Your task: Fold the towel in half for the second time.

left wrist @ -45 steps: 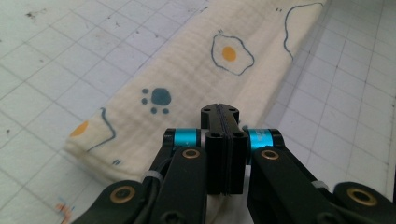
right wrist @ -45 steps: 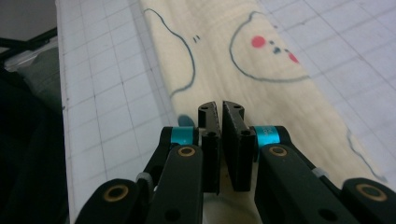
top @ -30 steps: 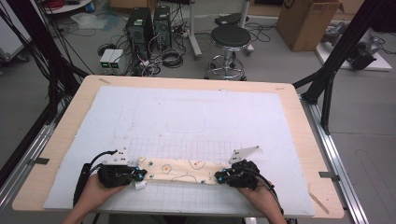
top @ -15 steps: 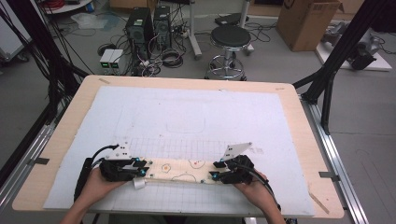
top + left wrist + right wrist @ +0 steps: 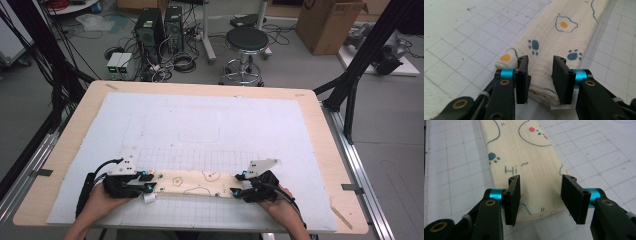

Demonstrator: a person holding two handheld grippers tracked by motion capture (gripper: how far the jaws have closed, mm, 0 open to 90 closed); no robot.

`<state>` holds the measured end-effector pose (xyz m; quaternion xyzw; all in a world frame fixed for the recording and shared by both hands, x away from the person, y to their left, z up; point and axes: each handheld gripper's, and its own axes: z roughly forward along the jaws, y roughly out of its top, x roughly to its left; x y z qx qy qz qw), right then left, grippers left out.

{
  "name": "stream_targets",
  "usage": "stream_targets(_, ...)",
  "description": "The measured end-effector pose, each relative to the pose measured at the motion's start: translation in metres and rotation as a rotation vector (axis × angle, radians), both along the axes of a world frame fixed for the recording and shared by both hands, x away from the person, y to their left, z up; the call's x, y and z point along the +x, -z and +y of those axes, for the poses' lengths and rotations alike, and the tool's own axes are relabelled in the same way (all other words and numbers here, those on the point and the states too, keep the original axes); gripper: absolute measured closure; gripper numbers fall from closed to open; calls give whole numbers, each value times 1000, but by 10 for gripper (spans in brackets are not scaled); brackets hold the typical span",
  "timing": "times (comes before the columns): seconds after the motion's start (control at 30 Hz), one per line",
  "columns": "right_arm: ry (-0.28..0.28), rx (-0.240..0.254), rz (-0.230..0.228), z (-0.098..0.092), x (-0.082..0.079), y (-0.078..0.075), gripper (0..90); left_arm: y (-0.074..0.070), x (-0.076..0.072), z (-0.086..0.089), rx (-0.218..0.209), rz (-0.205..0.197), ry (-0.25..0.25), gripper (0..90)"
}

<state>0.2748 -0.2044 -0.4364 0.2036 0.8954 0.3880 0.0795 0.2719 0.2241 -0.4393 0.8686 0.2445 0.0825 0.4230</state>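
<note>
2 grippers sit at the 2 ends of a folded cloth point(image 5: 194, 183), a cream strip printed with fried eggs and paw prints that lies flat on the gridded mat point(image 5: 210, 125) near the person's edge of the table point(image 5: 320, 130). Compared with 1 second ago, both pairs of jaws have just been opening, and the cloth looks to be in the same spot. That suggests the fold is finished and the cloth is being let go rather than picked up.

Seen from its own camera, the left gripper point(image 5: 541, 72) has its jaws parted, with the thick folded end of the cloth lying between them and a gap on each side, so nothing is pinched. The right gripper point(image 5: 541, 195) stands a little wider, straddling the flat end by the "Hi" print, pads clear of the fabric. Neither gripper carries anything.
</note>
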Motion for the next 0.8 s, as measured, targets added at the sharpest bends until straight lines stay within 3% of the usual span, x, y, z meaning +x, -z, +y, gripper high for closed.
stream_targets(0.3, 16, 11, -8, 0, -2, 3, 494, 0, -3, -1, 3, -17, -4, 648)
stream_targets(0.37, 17, 28, -14, 0, -2, 1, 470, -4, -4, 1, -12, -16, -10, 599)
stream_targets(0.5, 68, 153, 10, -7, 2, -11, 429, -11, -5, 5, -86, -27, -29, 528)
stream_targets(0.67, 162, 209, 58, -12, 17, -16, 441, -17, 8, 7, -159, -34, -116, 490)
stream_targets(0.8, 218, 208, 100, -14, 24, -12, 458, -16, 19, 5, -134, -19, -190, 493)
